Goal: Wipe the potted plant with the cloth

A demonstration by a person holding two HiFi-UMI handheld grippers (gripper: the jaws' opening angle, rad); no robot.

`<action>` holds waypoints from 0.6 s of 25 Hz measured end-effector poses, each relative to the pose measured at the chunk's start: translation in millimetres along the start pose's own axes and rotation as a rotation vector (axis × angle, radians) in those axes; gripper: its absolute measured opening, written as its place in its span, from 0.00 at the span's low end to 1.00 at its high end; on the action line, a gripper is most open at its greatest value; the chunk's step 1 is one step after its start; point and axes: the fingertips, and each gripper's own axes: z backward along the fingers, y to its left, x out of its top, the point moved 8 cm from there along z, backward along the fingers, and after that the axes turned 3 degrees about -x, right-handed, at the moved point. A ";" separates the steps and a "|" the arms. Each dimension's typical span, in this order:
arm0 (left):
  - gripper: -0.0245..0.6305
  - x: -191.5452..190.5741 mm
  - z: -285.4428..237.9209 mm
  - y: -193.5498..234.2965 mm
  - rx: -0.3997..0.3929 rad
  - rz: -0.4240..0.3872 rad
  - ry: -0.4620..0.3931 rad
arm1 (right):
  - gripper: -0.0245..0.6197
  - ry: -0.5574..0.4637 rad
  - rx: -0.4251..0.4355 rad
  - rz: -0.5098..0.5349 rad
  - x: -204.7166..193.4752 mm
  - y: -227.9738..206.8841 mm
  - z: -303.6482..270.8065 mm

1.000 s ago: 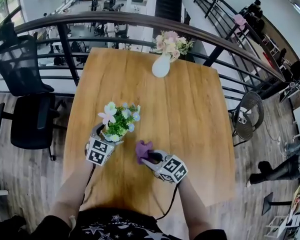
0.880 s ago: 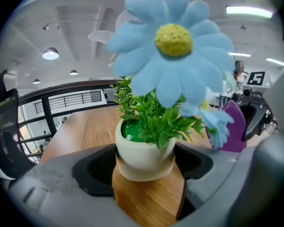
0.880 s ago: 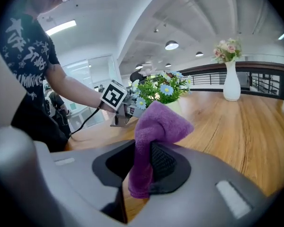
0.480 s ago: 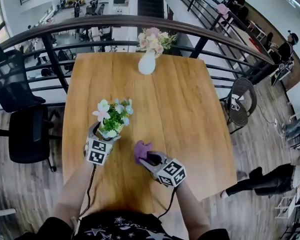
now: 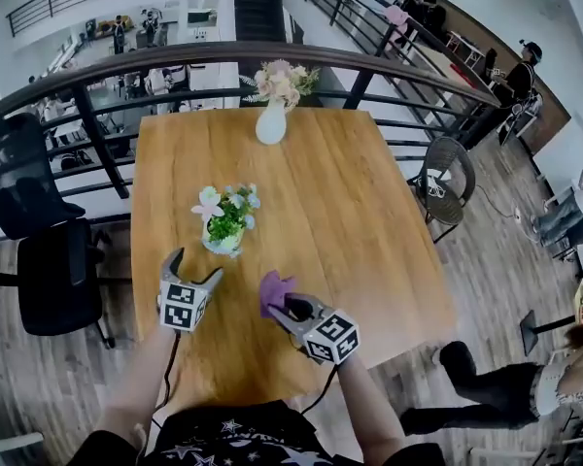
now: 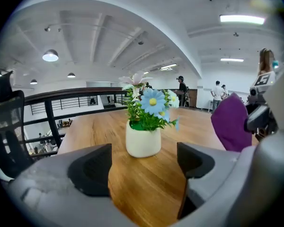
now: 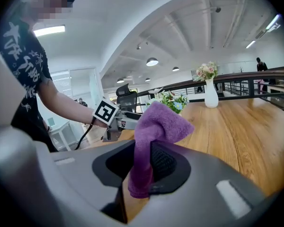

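Note:
A small white pot with green leaves and pale flowers, the potted plant [image 5: 223, 226], stands on the wooden table [image 5: 350, 221] left of centre. My left gripper [image 5: 192, 270] is open just short of the plant and apart from it. Its jaws have just been opening and hold nothing. In the left gripper view the potted plant [image 6: 143, 138] stands beyond the left gripper [image 6: 144, 167]. My right gripper [image 5: 290, 307] is shut on a purple cloth [image 5: 274, 293], to the right of the plant. The cloth [image 7: 156, 126] sticks up from between the pads of the right gripper [image 7: 144, 167].
A white vase of flowers [image 5: 271, 122] stands at the table's far edge. Behind it runs a dark railing [image 5: 175, 61]. A black office chair [image 5: 39, 250] is left of the table and a wicker chair [image 5: 442, 187] to its right.
My left gripper was around the pot; it has drawn back toward me and now stands clear of it. The right gripper keeps the cloth and has barely shifted.

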 end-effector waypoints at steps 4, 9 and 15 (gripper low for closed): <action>0.70 -5.0 36.3 3.5 -0.025 -0.016 -0.029 | 0.17 -0.036 -0.045 0.002 7.3 35.1 2.2; 0.70 -13.1 79.6 8.2 -0.061 -0.010 -0.074 | 0.17 -0.064 -0.097 -0.001 6.8 83.5 0.2; 0.70 -30.9 135.2 7.9 -0.141 0.010 -0.102 | 0.17 -0.086 -0.154 -0.004 1.8 149.2 -3.7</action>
